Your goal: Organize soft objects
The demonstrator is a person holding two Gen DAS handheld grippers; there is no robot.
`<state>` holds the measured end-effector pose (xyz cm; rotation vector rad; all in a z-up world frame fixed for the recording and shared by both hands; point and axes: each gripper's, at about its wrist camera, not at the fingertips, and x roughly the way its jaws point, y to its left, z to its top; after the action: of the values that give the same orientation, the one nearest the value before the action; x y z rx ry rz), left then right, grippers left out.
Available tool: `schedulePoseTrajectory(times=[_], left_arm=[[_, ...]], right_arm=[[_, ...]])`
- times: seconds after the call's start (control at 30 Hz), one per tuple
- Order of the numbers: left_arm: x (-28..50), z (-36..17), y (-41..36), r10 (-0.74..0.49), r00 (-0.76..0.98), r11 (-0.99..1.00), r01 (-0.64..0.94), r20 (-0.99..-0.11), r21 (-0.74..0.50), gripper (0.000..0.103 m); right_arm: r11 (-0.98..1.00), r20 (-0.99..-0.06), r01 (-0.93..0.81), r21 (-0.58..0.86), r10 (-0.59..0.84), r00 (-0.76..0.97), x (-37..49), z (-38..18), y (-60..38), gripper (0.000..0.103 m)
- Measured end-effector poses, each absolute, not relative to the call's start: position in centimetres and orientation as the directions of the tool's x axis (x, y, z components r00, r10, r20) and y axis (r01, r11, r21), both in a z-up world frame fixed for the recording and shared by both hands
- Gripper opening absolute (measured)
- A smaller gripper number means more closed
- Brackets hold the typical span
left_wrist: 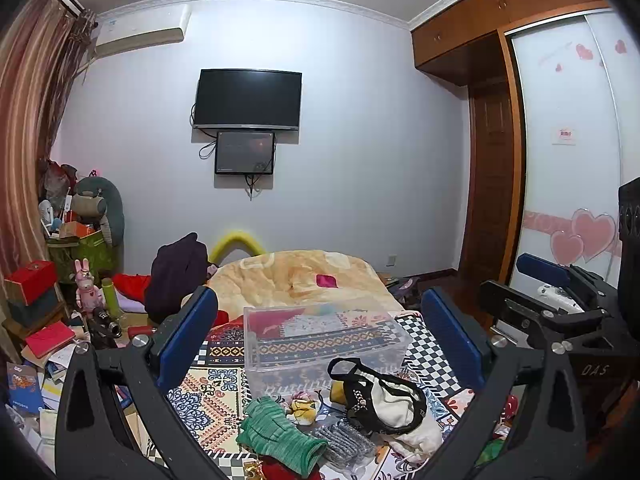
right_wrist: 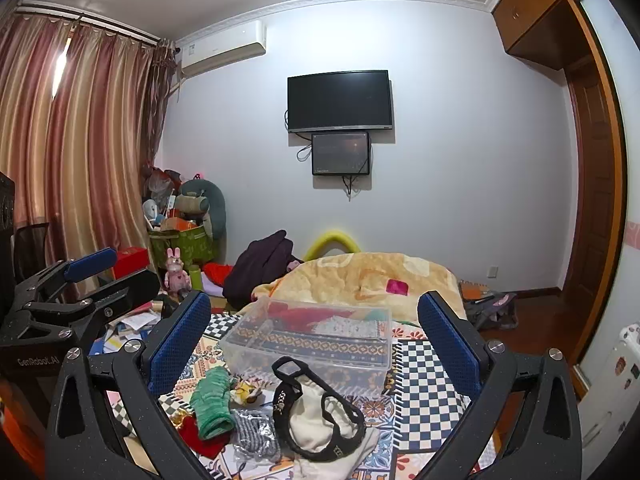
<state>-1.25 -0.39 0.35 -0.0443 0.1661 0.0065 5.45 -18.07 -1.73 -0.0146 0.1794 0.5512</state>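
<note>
A clear plastic box (left_wrist: 320,344) (right_wrist: 316,340) stands on the patterned bedspread, with some folded cloth inside at its far end. In front of it lies a pile of soft items: a green knit glove (left_wrist: 280,436) (right_wrist: 210,408), a white pouch with black trim (left_wrist: 392,404) (right_wrist: 320,416), a grey striped sock (left_wrist: 346,442) (right_wrist: 256,432), a red cloth (right_wrist: 200,440) and a small yellow toy (left_wrist: 302,406) (right_wrist: 248,392). My left gripper (left_wrist: 320,328) is open and empty above the pile. My right gripper (right_wrist: 316,328) is open and empty, also above the pile.
A peach quilt (left_wrist: 296,276) (right_wrist: 360,276) lies bunched behind the box. A dark garment (left_wrist: 176,272) (right_wrist: 260,264) sits at the bed's far left. Cluttered boxes, books and toys (left_wrist: 60,312) fill the left side. A wardrobe (left_wrist: 568,152) stands on the right.
</note>
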Motion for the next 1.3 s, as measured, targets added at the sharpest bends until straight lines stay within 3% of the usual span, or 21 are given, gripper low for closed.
schedulePoseTrajectory(times=[1.3], left_arm=[[-1.10, 0.38, -0.57, 0.010, 0.984, 0.999, -0.017, -0.176, -0.038, 0.103]], right_arm=[[0.853, -0.168, -0.520, 0.040, 0.518, 0.838, 5.28, -1.35, -18.38, 0.103]])
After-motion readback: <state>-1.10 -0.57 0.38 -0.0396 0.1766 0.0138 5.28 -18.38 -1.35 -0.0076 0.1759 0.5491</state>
